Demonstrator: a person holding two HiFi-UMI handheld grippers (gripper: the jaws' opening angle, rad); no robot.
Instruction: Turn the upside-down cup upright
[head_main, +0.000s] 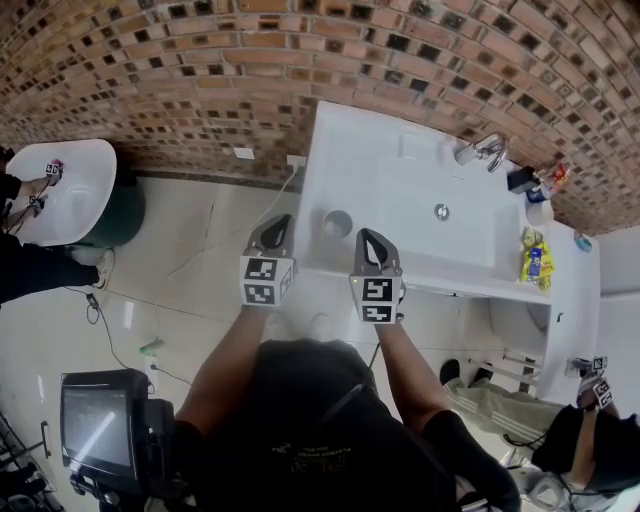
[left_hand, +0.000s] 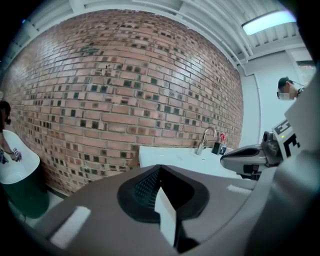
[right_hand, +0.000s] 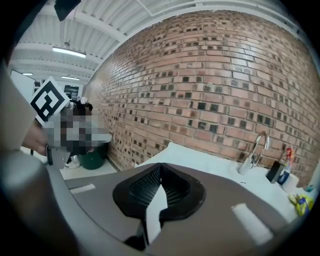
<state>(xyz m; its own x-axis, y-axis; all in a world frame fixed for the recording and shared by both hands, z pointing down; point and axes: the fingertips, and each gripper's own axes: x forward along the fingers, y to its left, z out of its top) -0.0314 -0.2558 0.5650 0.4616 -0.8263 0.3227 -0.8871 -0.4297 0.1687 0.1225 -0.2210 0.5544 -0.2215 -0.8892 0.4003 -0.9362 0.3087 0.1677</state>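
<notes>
The cup (head_main: 337, 223) is small and pale grey, standing mouth-down near the front left corner of the white sink counter (head_main: 400, 180). It shows only in the head view. My left gripper (head_main: 279, 222) hangs just left of the counter's edge, a short way from the cup, its jaws shut and empty. My right gripper (head_main: 368, 236) is over the counter's front edge, just right of the cup and apart from it, also shut with nothing held. In the left gripper view my left gripper (left_hand: 159, 168) has its jaws together, as does my right gripper (right_hand: 160, 166) in its own view.
A chrome faucet (head_main: 487, 150) and a drain (head_main: 441, 211) sit in the basin. Bottles and a yellow pack (head_main: 533, 255) lie at the counter's right end. A brick wall (head_main: 200, 70) runs behind. A green bin (head_main: 118, 215) and a monitor (head_main: 100, 425) stand on the floor at left.
</notes>
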